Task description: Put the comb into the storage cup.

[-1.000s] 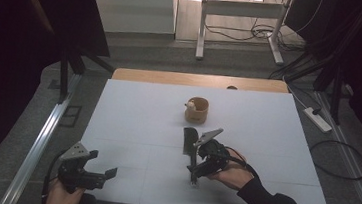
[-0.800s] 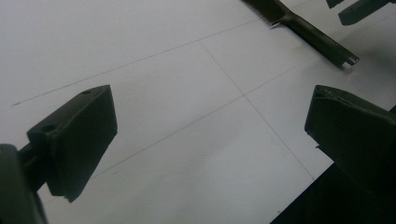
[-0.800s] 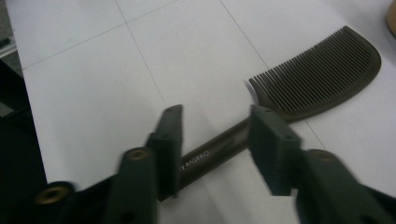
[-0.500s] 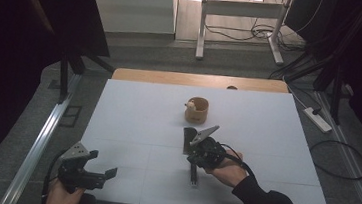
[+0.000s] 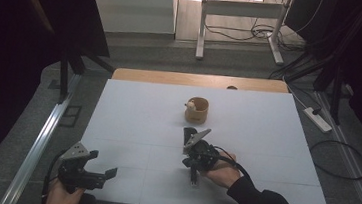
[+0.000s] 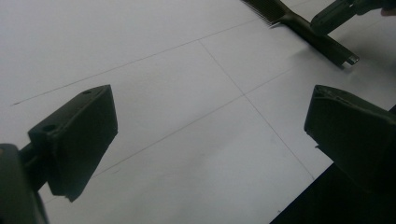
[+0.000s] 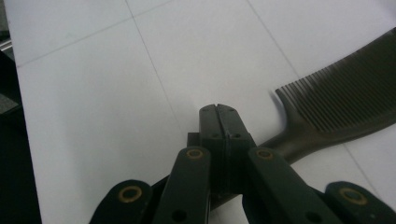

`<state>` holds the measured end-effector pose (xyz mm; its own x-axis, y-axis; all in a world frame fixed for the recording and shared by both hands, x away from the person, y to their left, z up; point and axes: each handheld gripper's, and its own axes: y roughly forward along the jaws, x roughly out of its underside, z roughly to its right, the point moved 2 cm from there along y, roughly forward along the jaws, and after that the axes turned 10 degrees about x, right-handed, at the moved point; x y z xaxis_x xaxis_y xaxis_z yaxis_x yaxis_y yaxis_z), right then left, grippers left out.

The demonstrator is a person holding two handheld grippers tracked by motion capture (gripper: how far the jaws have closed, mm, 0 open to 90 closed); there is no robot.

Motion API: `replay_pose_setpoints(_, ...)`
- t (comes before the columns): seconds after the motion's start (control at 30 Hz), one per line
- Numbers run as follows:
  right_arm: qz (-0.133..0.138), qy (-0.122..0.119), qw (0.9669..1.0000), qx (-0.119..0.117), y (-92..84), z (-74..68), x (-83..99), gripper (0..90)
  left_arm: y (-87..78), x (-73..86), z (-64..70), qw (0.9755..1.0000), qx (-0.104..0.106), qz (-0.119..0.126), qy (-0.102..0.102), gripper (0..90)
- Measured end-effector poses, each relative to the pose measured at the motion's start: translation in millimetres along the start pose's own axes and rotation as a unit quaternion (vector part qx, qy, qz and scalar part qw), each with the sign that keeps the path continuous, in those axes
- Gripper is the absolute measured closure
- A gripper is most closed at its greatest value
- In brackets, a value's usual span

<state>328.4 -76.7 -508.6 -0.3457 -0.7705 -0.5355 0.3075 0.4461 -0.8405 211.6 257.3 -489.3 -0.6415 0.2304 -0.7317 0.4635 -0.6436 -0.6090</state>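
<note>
The right gripper view shows the right gripper (image 7: 219, 114) clamped tight on the handle of a flat dark plastic comb (image 7: 336, 109) lying on the white gridded table (image 7: 93, 93), presumably to lift it, while the left gripper (image 6: 210, 135) waits open.

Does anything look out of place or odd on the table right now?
Nothing stands out. The comb lies flat on the white table, its handle pinched in the right gripper; the cup stands upright beyond it. No spills or damage show.

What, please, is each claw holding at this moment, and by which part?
The right claw is shut on the comb at its handle; the left claw is open, holding nothing.
</note>
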Motion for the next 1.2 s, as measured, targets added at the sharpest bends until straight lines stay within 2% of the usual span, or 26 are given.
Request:
replay_pose_setpoints(0.3,-0.021,-0.009,0.9997,-0.002,11.4,-3.5,6.3,89.7,-0.1,0.1,-0.1,1.0000,0.002,0.000,0.000,3.5)
replay_pose_setpoints(0.6,-0.033,-0.014,0.9993,-0.003,11.5,-6.5,10.8,89.7,-0.1,0.1,-0.1,1.0000,0.001,0.001,-0.001,3.6)
replay_pose_setpoints(1.2,-0.046,0.009,0.9988,0.014,1.0,13.6,28.8,89.6,0.3,-0.2,-0.4,1.0000,0.001,0.000,-0.002,3.9)
